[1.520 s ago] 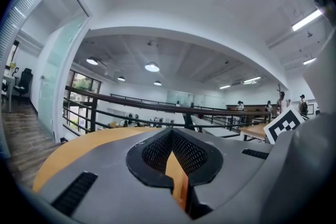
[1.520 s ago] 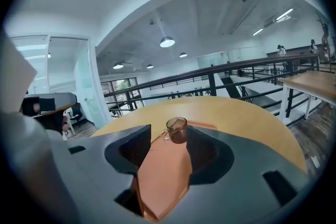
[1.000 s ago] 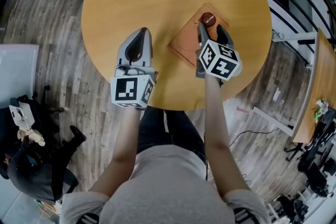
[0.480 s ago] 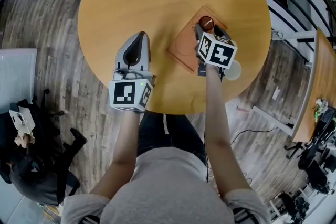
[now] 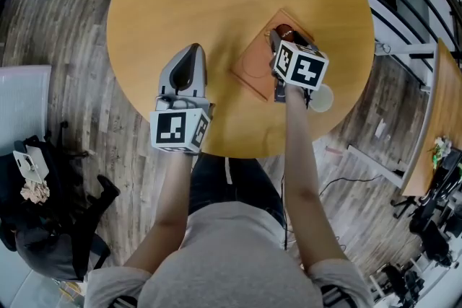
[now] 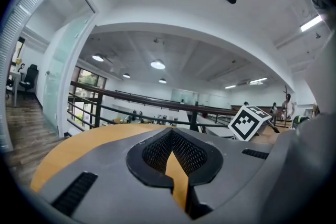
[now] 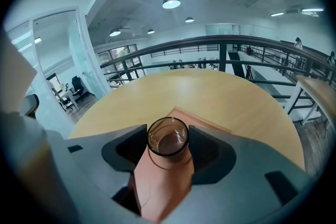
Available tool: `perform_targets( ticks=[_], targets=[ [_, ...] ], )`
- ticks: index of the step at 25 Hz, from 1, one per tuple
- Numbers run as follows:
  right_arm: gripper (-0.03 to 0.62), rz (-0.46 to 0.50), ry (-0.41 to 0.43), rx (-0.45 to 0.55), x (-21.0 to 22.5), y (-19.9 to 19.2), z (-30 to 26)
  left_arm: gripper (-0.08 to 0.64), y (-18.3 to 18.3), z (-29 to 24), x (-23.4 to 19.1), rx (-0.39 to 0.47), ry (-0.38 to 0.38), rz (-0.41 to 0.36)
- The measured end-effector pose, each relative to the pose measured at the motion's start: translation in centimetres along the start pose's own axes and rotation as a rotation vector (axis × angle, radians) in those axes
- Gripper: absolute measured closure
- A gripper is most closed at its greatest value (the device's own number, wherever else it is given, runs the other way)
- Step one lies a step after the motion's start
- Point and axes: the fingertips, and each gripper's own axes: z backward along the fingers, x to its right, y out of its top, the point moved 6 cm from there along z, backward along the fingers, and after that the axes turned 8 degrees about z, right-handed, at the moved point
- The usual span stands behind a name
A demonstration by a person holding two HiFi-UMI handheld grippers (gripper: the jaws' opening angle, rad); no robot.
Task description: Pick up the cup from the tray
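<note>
Cup [image 7: 168,142] — tray [image 5: 253,65] corner, in right claw [image 7: 168,139]

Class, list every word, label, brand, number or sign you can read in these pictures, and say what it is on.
None can be read.
The left gripper's cube and right gripper's cube bear only black-and-white square patterns, no letters.
The cup, tray and table show no print.

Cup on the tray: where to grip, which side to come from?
Grip the cup at its wall below the rim, coming in from the person's side like the right gripper. It stands upright on the tray, round, no handle showing.
</note>
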Motion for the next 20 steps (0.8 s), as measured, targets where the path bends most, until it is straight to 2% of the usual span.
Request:
perform_targets(
  ticks=[9, 20],
  targets=[
    [0.350, -0.012, -0.012, 0.029, 0.2, -0.1, 0.5, 0.554, 0.3, -0.1, -0.1, 0.005, 0.001, -0.009],
    [0.350, -0.056, 0.021, 0.145, -0.7, 0.9, 4.6, 0.554, 0.9, 0.5, -0.2, 0.016, -0.026, -0.008]
  ],
)
